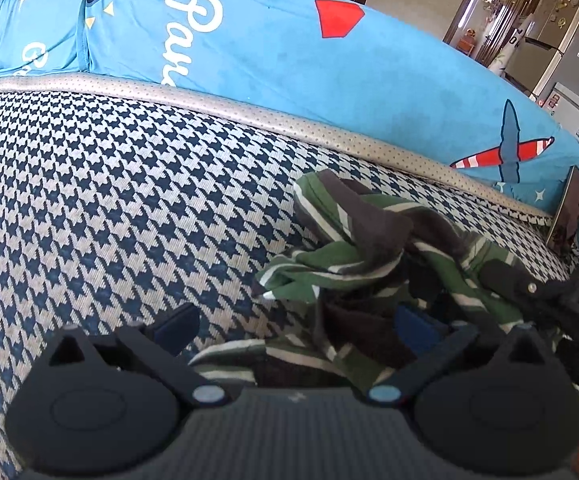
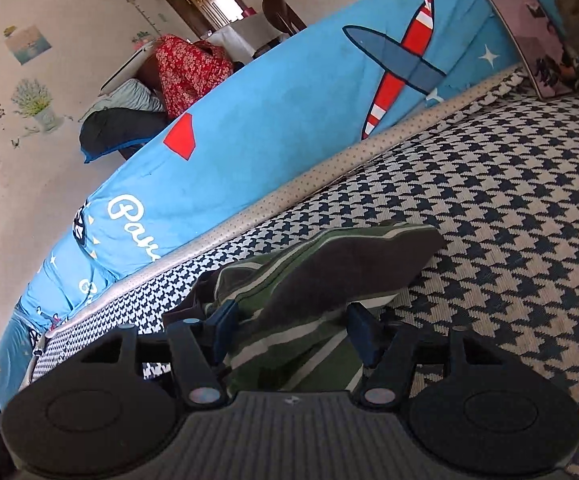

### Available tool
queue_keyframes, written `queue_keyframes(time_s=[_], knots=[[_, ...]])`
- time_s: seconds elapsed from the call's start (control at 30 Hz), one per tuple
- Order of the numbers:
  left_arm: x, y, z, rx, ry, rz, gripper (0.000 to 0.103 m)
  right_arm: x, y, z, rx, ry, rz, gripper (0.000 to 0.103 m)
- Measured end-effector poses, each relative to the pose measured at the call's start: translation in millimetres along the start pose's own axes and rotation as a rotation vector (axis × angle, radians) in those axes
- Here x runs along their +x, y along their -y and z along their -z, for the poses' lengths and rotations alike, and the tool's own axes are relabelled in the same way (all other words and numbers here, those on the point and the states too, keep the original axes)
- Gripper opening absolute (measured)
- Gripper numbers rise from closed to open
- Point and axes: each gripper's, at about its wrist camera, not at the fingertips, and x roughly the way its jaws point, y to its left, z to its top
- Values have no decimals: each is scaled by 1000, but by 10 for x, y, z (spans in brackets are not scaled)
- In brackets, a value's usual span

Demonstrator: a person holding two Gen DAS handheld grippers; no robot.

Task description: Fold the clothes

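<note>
A crumpled green garment with white and dark brown stripes (image 1: 353,248) lies on the houndstooth cover (image 1: 109,184). My left gripper (image 1: 295,326) stands open at the heap's left edge. Its right finger (image 1: 413,328) is over the cloth and its left finger (image 1: 177,324) is over bare cover. In the right wrist view a flat brown and green fold of the garment (image 2: 329,272) runs forward between the fingers of my right gripper (image 2: 293,326). The jaws stand apart and are open around the cloth. The black frame (image 1: 537,292) of the right tool shows at the heap's right side.
A blue cushion printed with a plane and white lettering (image 1: 289,60) (image 2: 289,92) backs the houndstooth cover (image 2: 509,208) behind a beige piped edge. A tablet (image 2: 529,40) (image 1: 569,212) leans against it at the right end. Bare cover stretches left of the heap.
</note>
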Motion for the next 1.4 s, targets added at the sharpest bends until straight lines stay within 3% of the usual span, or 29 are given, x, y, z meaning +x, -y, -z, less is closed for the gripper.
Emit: queue_keyframes(time_s=[0.03, 0.13, 0.27, 0.4, 0.53, 0.63, 0.9, 1.0, 1.07, 1.17, 1.27, 1.4], knots=[[15, 0, 6, 1, -6, -5, 103, 18, 1, 1, 4, 8, 2, 56], [53, 10, 27, 10, -22, -20, 103, 19, -38, 4, -17, 43, 19, 22], [53, 41, 37, 25, -21, -35, 103, -133, -76, -48, -61, 138, 53, 11], [69, 42, 41, 30, -26, -72, 103, -405, -33, -141, -88, 233, 106, 10], [63, 4, 26, 10, -19, -97, 103, -659, 23, -186, -148, 281, 261, 9], [48, -22, 14, -1, -9, -120, 103, -812, 80, -173, -213, 272, 343, 9], [-44, -65, -36, -20, 44, -204, 103, -1158, 372, -56, -284, 158, 444, 10], [-76, -37, -66, -23, 48, -179, 103, -1231, 517, -53, -269, 104, 476, 17], [-109, 7, -61, -9, 57, -158, 103, -1323, 580, -56, -248, 130, 497, 25], [-140, 87, -44, 29, 61, -116, 103, -1489, 616, -75, -237, 213, 534, 26], [-157, 153, -20, 49, 70, -115, 103, -1589, 540, -97, -236, 290, 433, 26], [-144, 109, -44, 11, 67, -131, 103, -1460, 272, -22, -321, 278, 261, 26]])
